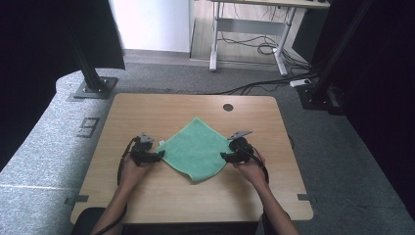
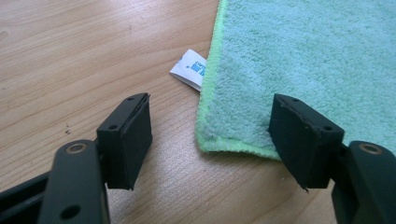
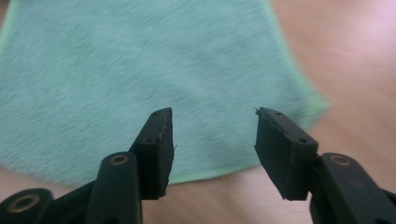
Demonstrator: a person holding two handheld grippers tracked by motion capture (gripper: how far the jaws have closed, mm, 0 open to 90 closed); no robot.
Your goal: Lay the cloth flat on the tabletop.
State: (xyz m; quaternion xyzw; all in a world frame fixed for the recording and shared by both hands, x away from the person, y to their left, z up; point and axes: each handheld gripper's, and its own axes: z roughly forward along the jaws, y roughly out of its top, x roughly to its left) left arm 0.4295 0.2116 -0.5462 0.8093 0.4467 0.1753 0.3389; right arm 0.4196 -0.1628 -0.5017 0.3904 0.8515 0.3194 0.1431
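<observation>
A green cloth (image 1: 196, 149) lies flat on the wooden table (image 1: 161, 110), turned like a diamond. My left gripper (image 1: 159, 155) sits at the cloth's left corner, open; in the left gripper view that corner of the cloth (image 2: 219, 135) lies between the jaws, untouched, with a white label (image 2: 189, 69) poking out from its edge. My right gripper (image 1: 222, 156) hovers at the cloth's right corner, open and empty. The right gripper view is blurred and looks down on the cloth (image 3: 140, 70) and its edge below the jaws.
The table has a round cable hole (image 1: 228, 107) near its far edge. Black frame posts (image 1: 88, 68) stand on grey carpet beyond the table. A desk frame with cables (image 1: 254, 39) is farther back.
</observation>
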